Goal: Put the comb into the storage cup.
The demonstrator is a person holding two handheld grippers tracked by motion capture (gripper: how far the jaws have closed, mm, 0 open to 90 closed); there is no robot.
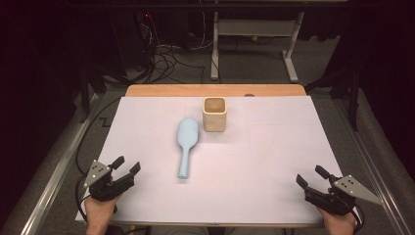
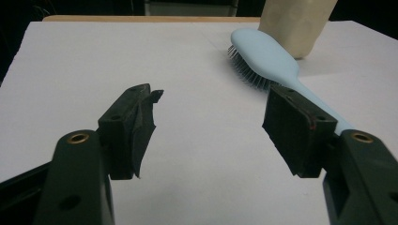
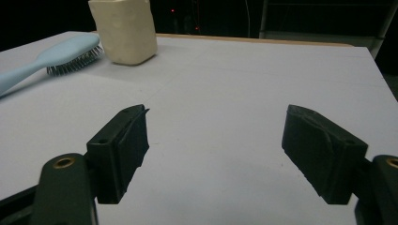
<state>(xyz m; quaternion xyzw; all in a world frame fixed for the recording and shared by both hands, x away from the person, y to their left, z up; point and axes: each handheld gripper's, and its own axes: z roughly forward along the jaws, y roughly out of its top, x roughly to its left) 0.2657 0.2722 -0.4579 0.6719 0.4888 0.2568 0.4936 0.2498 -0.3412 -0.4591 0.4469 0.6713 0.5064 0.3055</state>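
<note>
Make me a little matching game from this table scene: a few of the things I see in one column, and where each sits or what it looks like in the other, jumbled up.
Things:
1. hairbrush
2. cup
3. left gripper
4. right gripper

Descriptions:
A. cream, square, standing upright at the far middle
B. near right corner, jaws open, holding nothing
C. light blue, lying bristles down
D. near left corner, jaws open, holding nothing

Pairs: 1-C, 2-A, 3-D, 4-B

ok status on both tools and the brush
Left tool open, empty. Right tool open, empty. Hairbrush bristles down beside cup, untouched. Nothing in the way.
</note>
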